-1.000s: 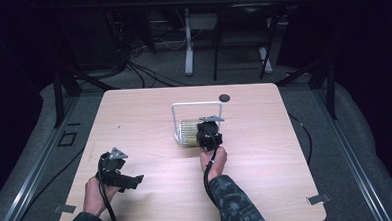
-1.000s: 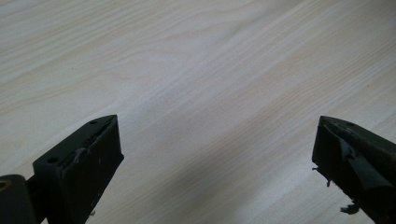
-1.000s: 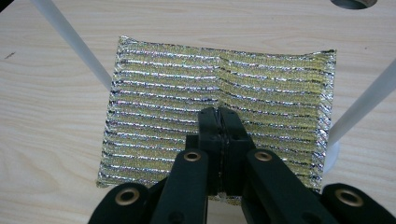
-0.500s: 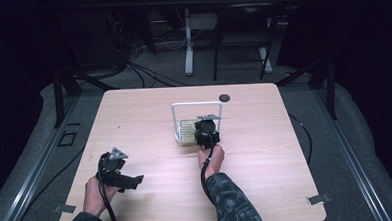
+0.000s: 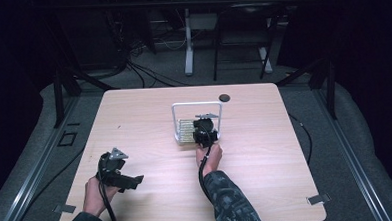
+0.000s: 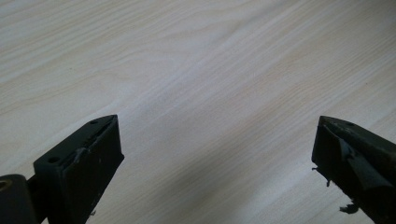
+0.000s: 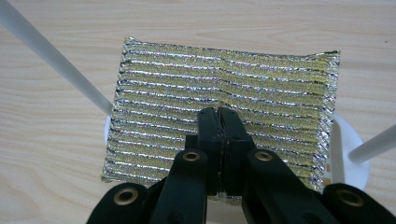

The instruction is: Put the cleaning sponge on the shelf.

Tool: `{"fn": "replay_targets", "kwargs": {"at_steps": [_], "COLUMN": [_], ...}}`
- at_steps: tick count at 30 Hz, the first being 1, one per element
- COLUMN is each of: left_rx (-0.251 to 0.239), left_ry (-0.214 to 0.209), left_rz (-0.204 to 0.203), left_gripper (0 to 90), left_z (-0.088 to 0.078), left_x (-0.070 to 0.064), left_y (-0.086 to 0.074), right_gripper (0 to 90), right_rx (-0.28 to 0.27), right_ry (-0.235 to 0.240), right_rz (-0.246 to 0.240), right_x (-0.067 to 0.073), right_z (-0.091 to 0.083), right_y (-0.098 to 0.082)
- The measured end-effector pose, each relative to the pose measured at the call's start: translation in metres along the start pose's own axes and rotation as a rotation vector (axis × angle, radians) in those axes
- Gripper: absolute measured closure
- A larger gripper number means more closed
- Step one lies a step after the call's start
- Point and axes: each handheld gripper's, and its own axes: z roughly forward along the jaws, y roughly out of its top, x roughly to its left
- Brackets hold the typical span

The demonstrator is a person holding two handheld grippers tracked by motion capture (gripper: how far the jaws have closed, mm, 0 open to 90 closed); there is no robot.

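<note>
A gold and silver striped scouring sponge (image 7: 187, 74) lies flat on the wooden table (image 5: 266, 152), inside a white wire rack (image 5: 175, 122). In the right gripper view, the rack's white rods (image 7: 56, 60) and a round foot (image 7: 348, 140) flank the sponge. My right gripper (image 7: 218, 112) points down onto the sponge's middle with its jaws pressed together, and the weave puckers at their tips. From above, this right gripper (image 5: 204, 127) sits over the rack and the sponge (image 5: 185, 130) shows to its left. My left gripper (image 5: 123, 177) rests low at the front left, jaws wide apart over bare wood (image 6: 215, 135).
A small dark round disc (image 5: 224, 97) lies near the table's far edge behind the rack. Beyond the table stand chair and desk legs (image 5: 188, 46) and floor cables. Metal rails (image 5: 354, 158) run along both sides of the table.
My right gripper has edged slightly farther over the rack. The left gripper and the rack have stayed put.
</note>
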Motion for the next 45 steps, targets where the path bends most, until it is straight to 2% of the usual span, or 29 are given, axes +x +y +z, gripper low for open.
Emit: {"fn": "replay_targets", "kwargs": {"at_steps": [12, 21, 29, 31, 33, 35, 39, 45], "left_rx": [-0.005, 0.003, -0.003, -0.002, -0.003, -0.003, 0.002, 0.000], "left_ry": [0.001, -0.002, 0.004, 0.004, 0.005, -0.001, 0.002, 0.000], "left_rz": [-0.004, 0.001, -0.002, 0.000, 0.000, 0.000, 0.003, 0.004], "left_gripper": [2.0, 1.9, 2.0, 1.9, 1.9, 1.9, 1.9, 2.0], "left_z": [0.001, 0.001, 0.000, 0.000, 0.000, 0.000, 0.000, 0.001], "left_x": [-0.001, -0.001, 0.000, 0.000, -0.001, -0.001, -0.002, -0.002], "left_y": [0.000, 0.001, -0.001, -0.001, -0.001, 0.000, 0.000, 0.000], "right_gripper": [88.9, 86.2, 77.9, 75.7, 70.6, 67.0, 59.5, 47.6], "right_rx": [0.024, 0.018, 0.007, -0.008, -0.020, -0.013, -0.028, -0.021], "right_ry": [0.005, 0.010, 0.023, 0.023, 0.028, 0.043, 0.076, 0.127], "right_rz": [-0.005, 0.005, -0.001, -0.017, -0.025, -0.023, -0.044, -0.080], "right_x": [-0.003, -0.004, -0.004, -0.003, -0.002, -0.001, 0.001, -0.001], "right_z": [0.006, 0.005, -0.002, -0.006, -0.011, -0.014, -0.026, -0.041], "right_y": [0.000, -0.001, 0.001, 0.002, 0.003, 0.003, 0.004, 0.006]}}
